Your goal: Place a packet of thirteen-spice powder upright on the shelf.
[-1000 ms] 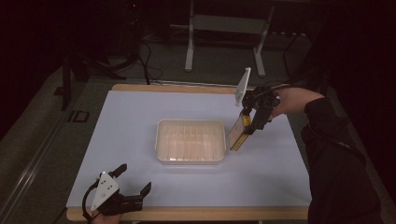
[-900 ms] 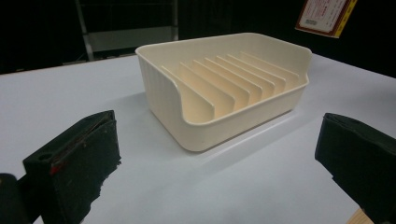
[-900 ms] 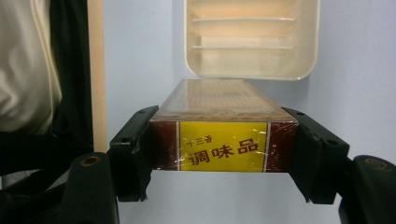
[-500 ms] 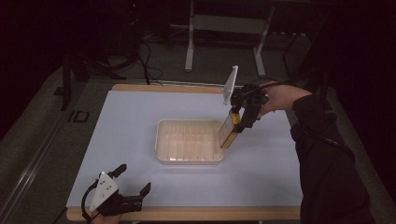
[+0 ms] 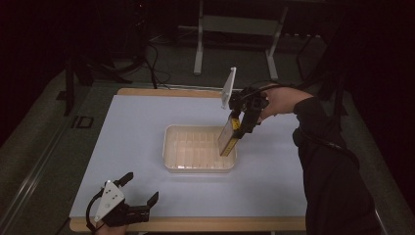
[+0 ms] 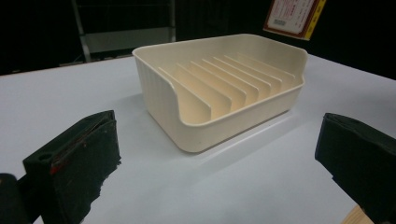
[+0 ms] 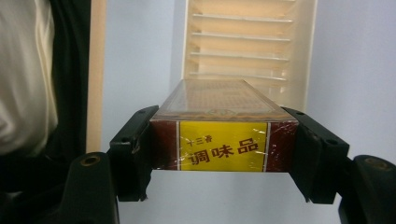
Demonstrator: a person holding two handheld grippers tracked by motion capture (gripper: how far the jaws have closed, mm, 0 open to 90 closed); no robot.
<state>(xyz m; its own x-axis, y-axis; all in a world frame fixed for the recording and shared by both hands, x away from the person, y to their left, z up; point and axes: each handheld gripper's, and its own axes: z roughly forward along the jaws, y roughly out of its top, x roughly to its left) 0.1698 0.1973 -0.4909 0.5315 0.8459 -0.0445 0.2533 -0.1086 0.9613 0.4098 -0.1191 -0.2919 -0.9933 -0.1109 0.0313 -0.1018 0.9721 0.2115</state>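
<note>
A: Where's the right gripper?

B: Over the right end of the cream slotted tray, mid-table. Jaws clamped on the two sides of a flat box wrapped in clear film. In the right gripper view the box sits square between the pads, yellow end label with red characters facing the camera, dark red panels either side.

A: Box orientation?

B: Hanging below the gripper, long axis tilted slightly off vertical. Lower end is at or just above the tray's right-hand slots; can't tell if it's touching the dividers. Right gripper view looks down along the box into the tray, slots running crosswise.

A: Left gripper?

B: Near front-left corner of the table, well apart from the tray. Jaws wide open, nothing between them. Left gripper view: tray ahead on the white surface, upright dividers visible, nothing in the slots. The box's corner is at the top right of that view, above the tray's far end.

A: Anything else on the table?

B: No, just the tray.
</note>
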